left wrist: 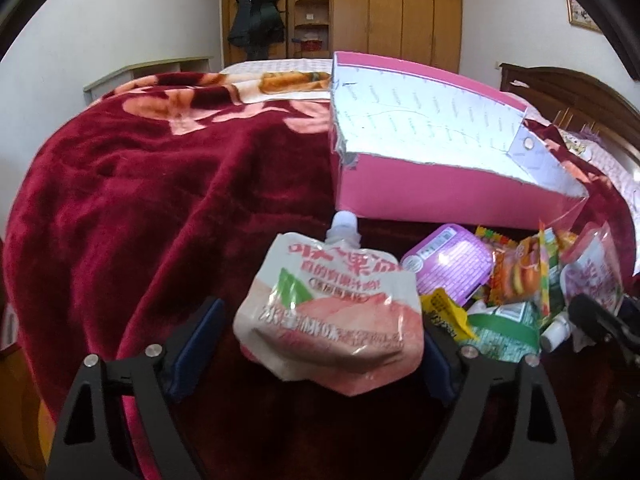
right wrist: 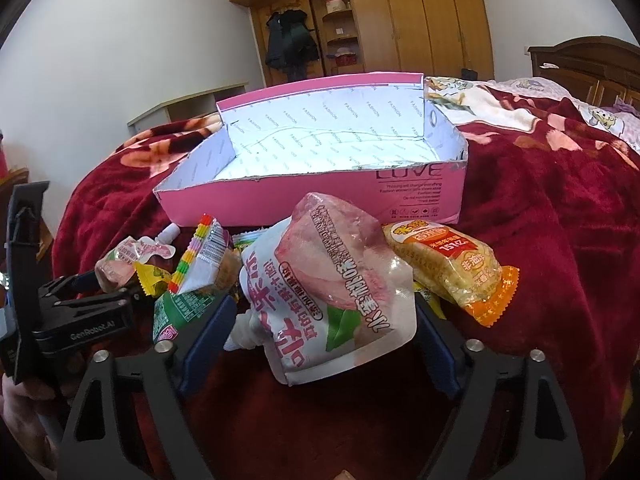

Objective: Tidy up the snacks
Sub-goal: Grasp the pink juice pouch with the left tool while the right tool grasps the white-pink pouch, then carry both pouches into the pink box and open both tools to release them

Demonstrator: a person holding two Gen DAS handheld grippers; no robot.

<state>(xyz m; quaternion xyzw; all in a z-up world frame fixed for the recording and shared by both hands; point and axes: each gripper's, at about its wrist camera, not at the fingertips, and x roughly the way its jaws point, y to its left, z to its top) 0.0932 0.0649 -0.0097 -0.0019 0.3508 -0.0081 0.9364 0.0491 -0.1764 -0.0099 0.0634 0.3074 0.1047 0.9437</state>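
Snacks lie heaped on the bed's red blanket [right wrist: 552,248], just in front of the pink box [right wrist: 312,204], which sits open and bare inside. The left hand-held gripper [left wrist: 320,344] has its fingers spread wide on either side of a peach jelly pouch [left wrist: 332,312], spout pointing toward the box; whether the pads touch the pouch I cannot tell, but the jaws are clearly apart. The right hand-held gripper [right wrist: 320,328] is likewise spread around a second peach pouch [right wrist: 332,292], this one lying with its spout toward the gripper's left finger, the far end tipped up toward the box.

My guess is that both hands are at the picking stage: each has lined up on a pouch and the next move is to squeeze, lift, and carry it over the box's near wall.

Around the right pouch, between it and the box, crowd a yellow-orange noodle packet [right wrist: 452,276], a rainbow-edged bag [right wrist: 208,256] and a green packet [right wrist: 180,308]; a purple cup lid [left wrist: 448,264] shows beside the left pouch. These neighbours press close and could get dragged along.
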